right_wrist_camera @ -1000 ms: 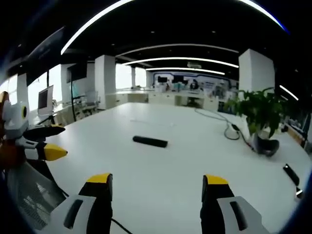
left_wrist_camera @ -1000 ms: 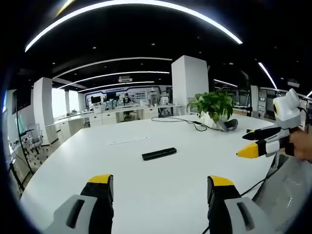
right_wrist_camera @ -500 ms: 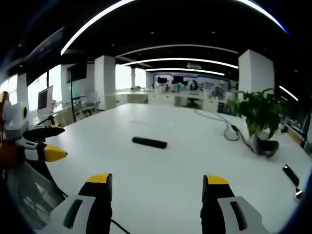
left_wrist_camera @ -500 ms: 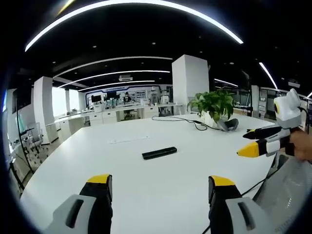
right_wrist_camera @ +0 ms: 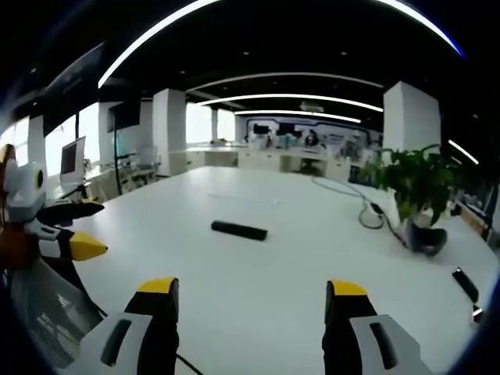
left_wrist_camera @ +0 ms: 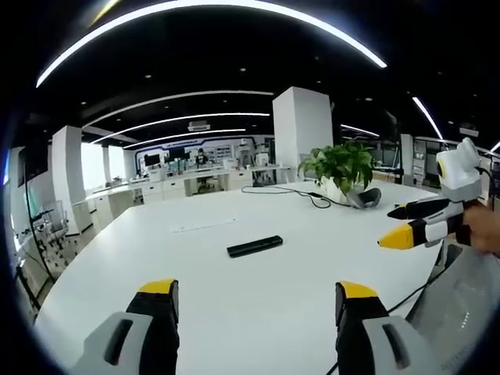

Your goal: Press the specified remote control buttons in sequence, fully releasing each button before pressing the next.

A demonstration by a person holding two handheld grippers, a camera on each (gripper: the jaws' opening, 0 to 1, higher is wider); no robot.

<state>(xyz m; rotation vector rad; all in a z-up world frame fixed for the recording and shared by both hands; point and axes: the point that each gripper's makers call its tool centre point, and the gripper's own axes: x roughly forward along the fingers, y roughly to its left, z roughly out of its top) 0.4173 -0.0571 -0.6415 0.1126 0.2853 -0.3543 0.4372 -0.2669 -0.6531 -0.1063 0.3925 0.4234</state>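
Note:
A slim black remote control [left_wrist_camera: 255, 247] lies flat near the middle of the white table [left_wrist_camera: 234, 312]; in the right gripper view the remote [right_wrist_camera: 239, 230] sits ahead and slightly left. My left gripper [left_wrist_camera: 258, 291] hovers over the table's near edge, well short of the remote, its yellow-tipped jaws wide apart and holding nothing. My right gripper [right_wrist_camera: 250, 287] stands the same way, open and short of the remote. Each gripper appears in the other's view: the right gripper [left_wrist_camera: 394, 224] at the right edge, the left gripper [right_wrist_camera: 92, 228] at the left edge, both held above the table side.
A potted green plant [left_wrist_camera: 344, 164] stands at the far right of the table, with a grey rounded object [left_wrist_camera: 366, 198] and a black cable [left_wrist_camera: 312, 199] beside it. A small dark object [right_wrist_camera: 463, 285] lies near the right edge. A mesh chair back [right_wrist_camera: 47, 312] is beside the table.
Both views have drifted only slightly. The remote lies where it was, and both grippers remain open at about the same distance from it.

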